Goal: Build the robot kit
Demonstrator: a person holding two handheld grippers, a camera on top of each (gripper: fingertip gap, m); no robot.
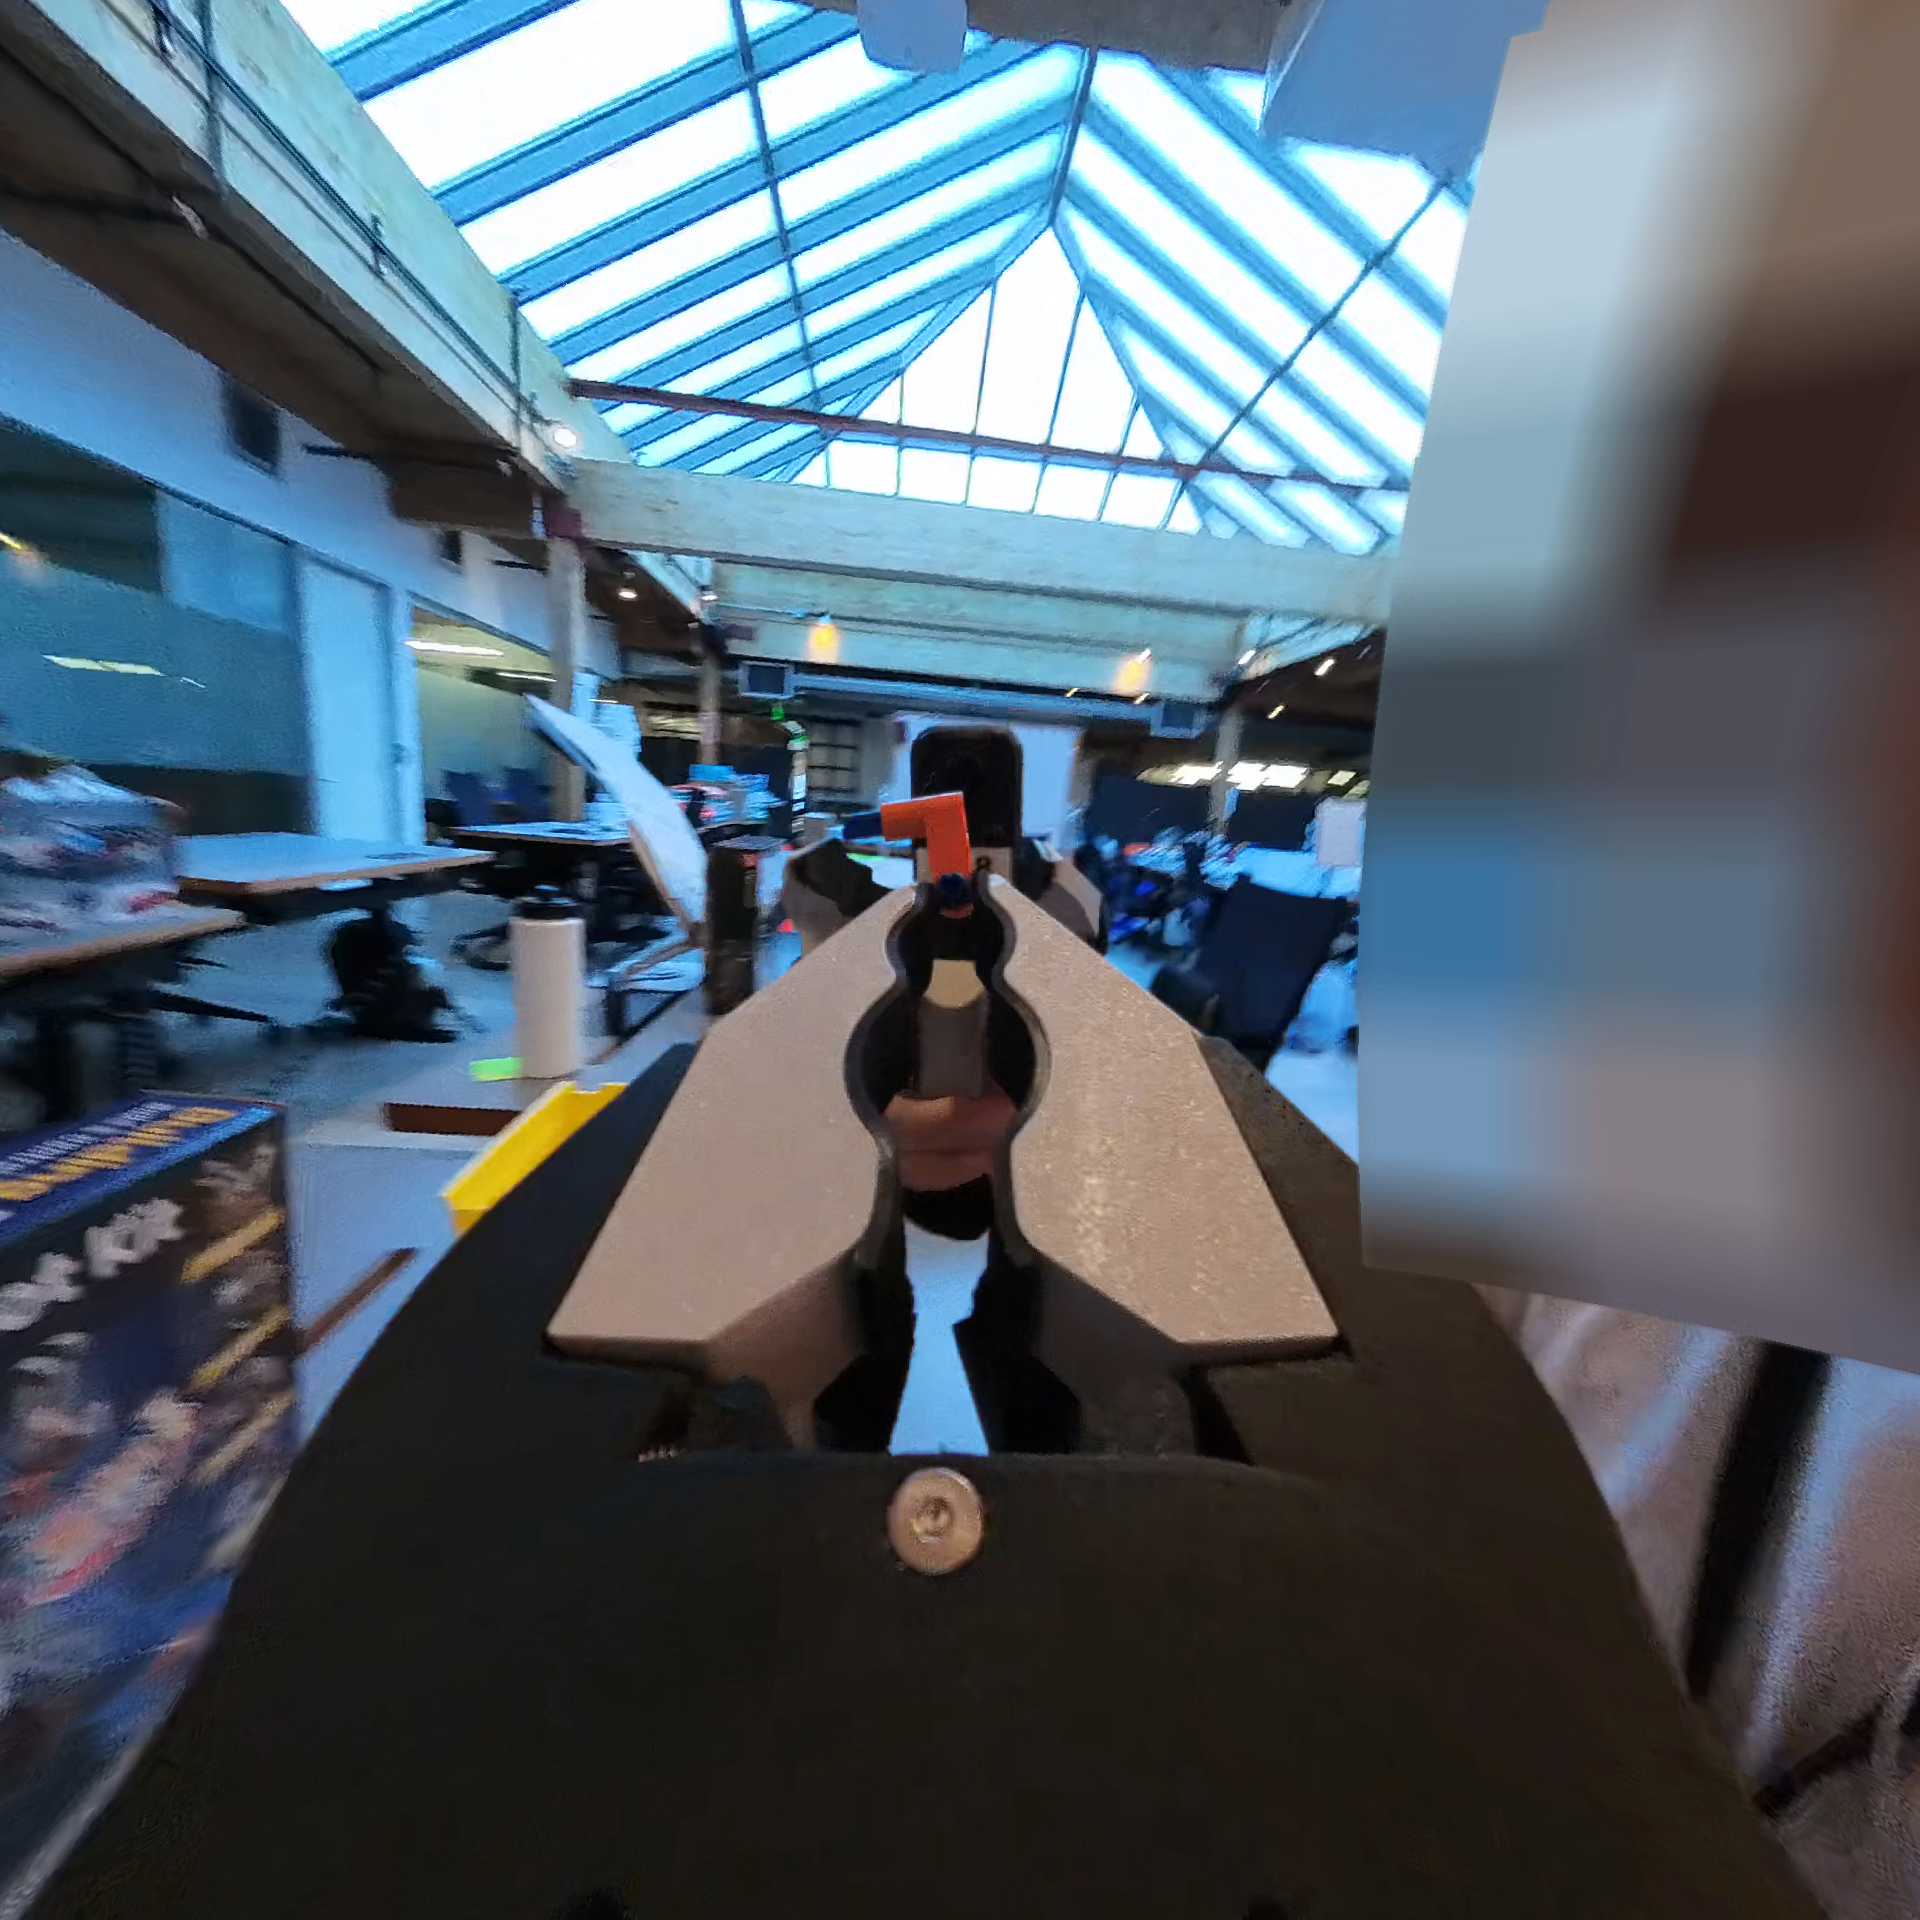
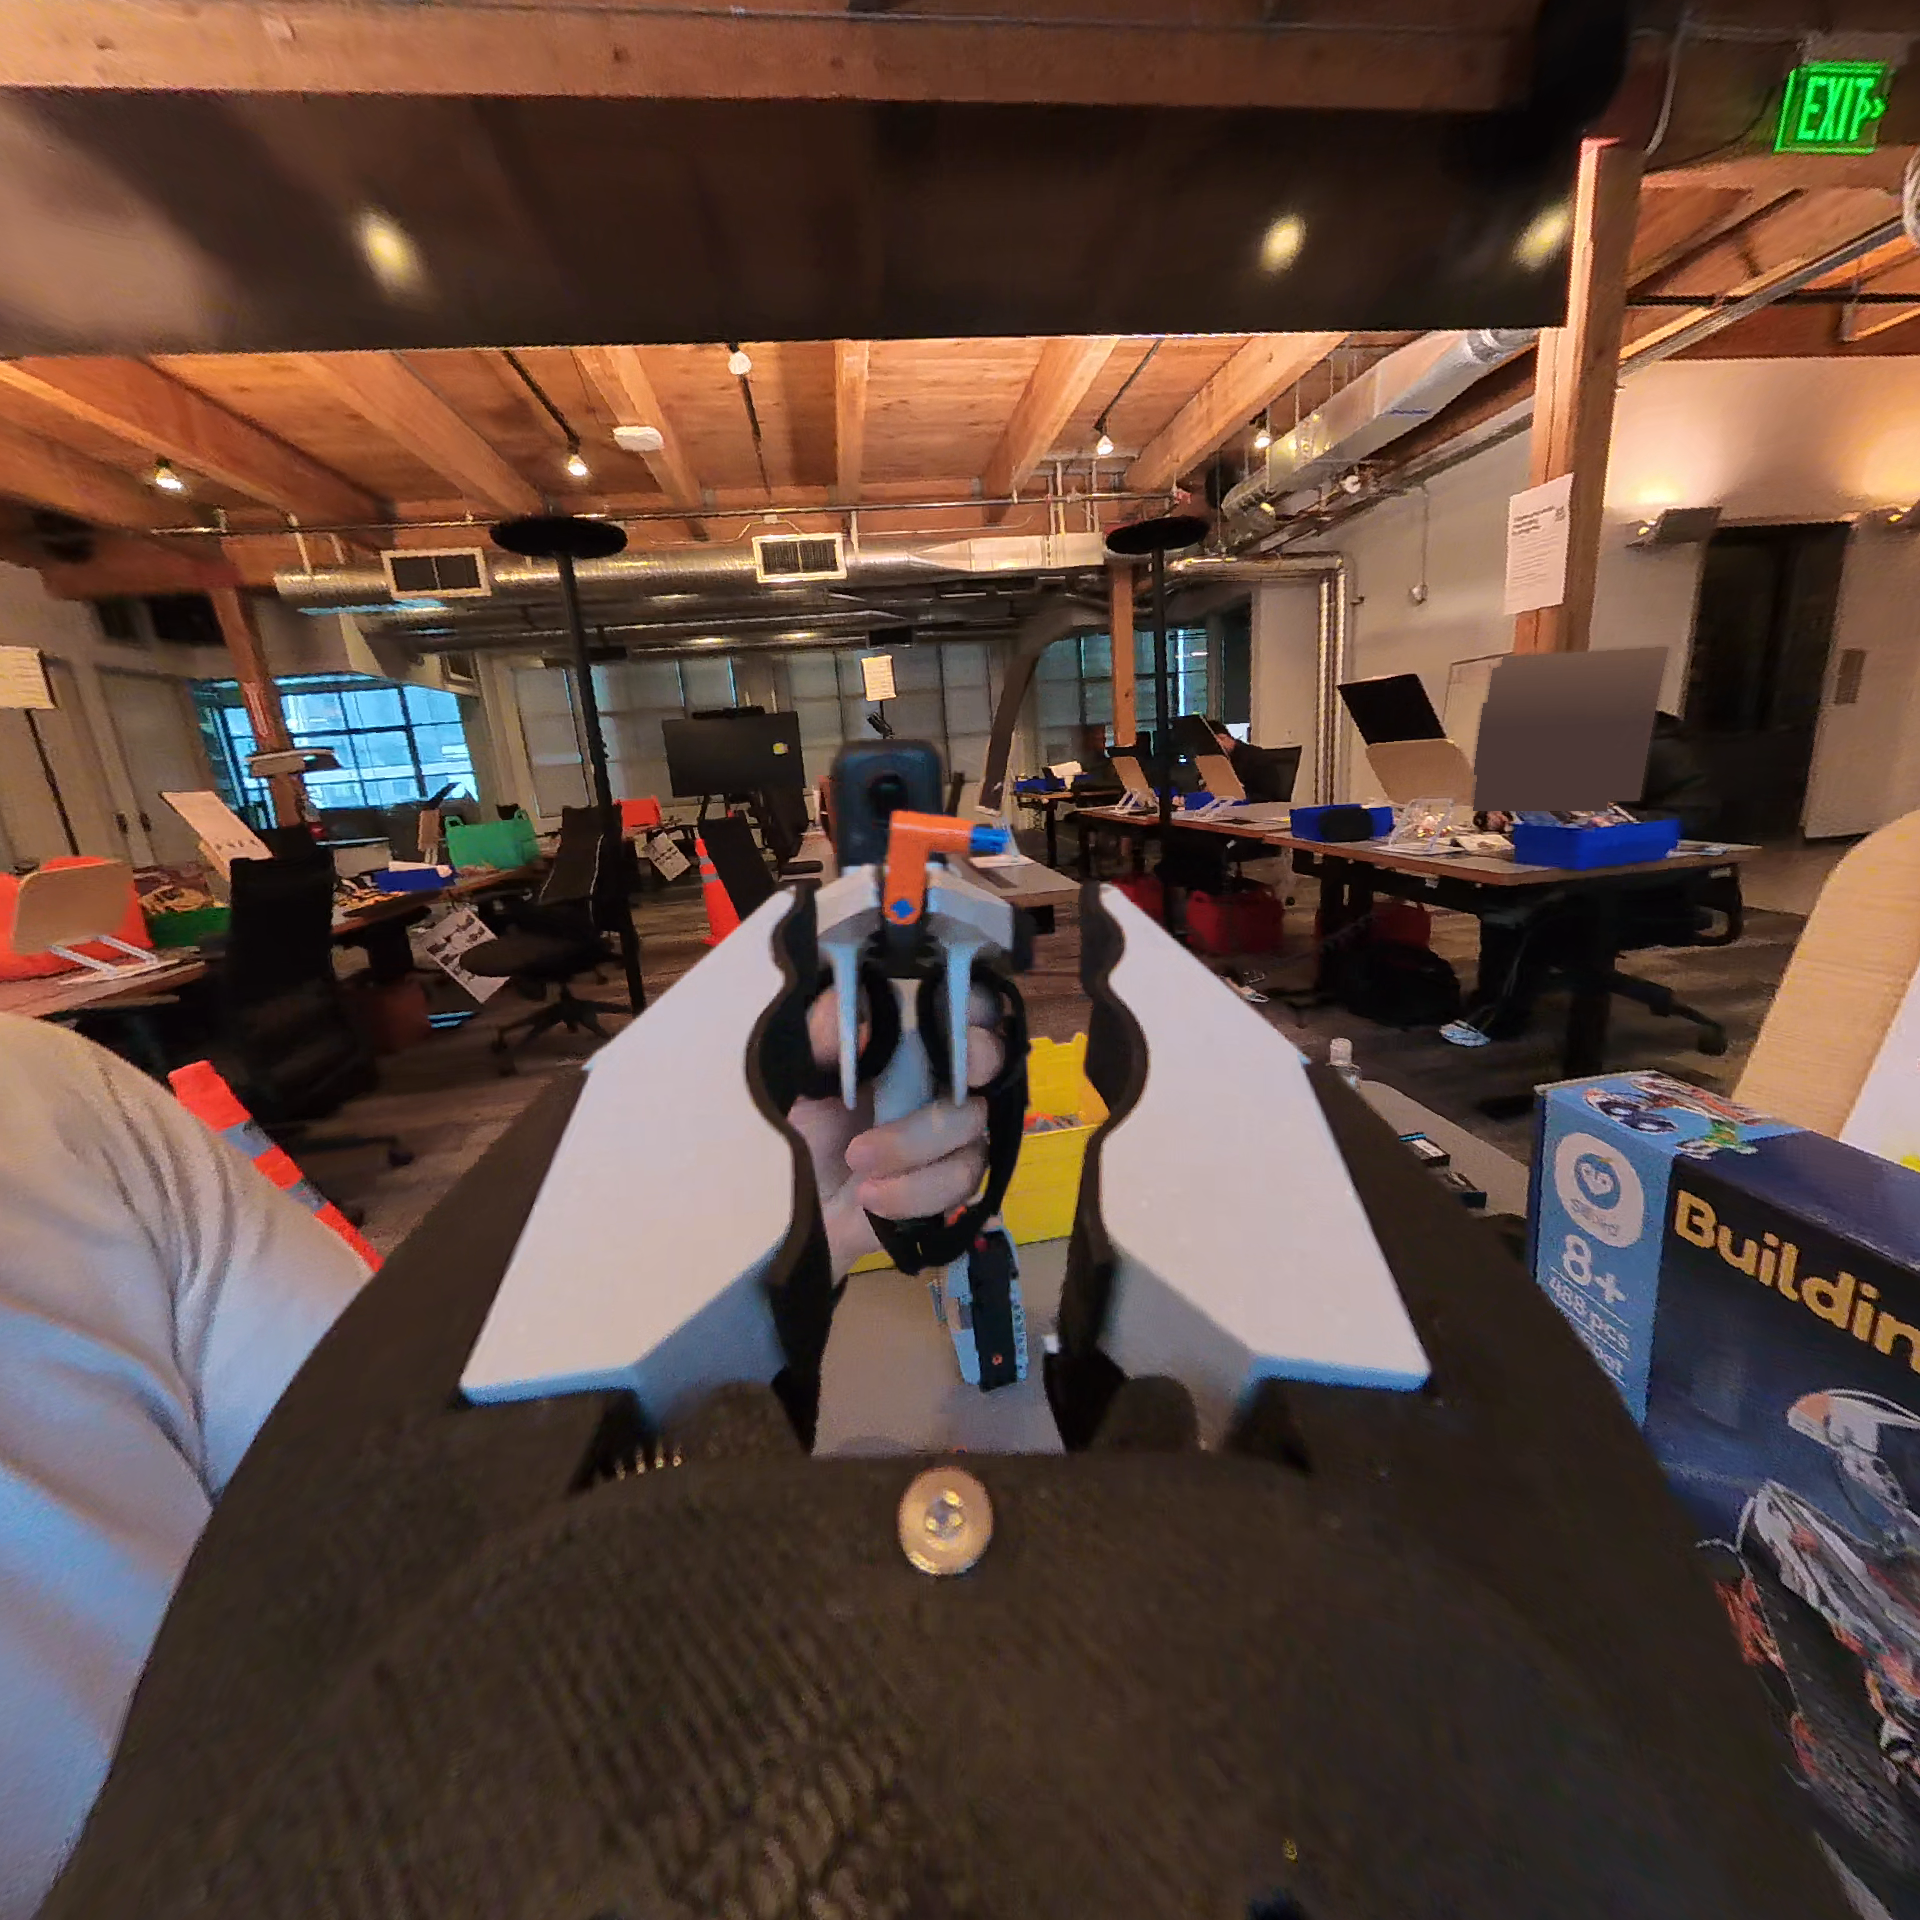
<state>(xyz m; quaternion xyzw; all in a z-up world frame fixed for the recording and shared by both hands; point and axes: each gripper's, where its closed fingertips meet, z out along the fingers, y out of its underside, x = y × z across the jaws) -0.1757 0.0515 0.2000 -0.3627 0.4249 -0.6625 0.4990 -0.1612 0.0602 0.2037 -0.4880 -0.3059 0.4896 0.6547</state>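
My left gripper (image 1: 948, 896) is clamped on an orange L-shaped building-toy piece (image 1: 932, 831) with a blue pin at its foot, sticking up at twelve o'clock from the tips; my right gripper (image 2: 935, 914) faces it with jaws spread and empty, the same piece just beyond them; I judge a slow, square approach best; the kit box (image 2: 1766, 1351) sits at four o'clock.
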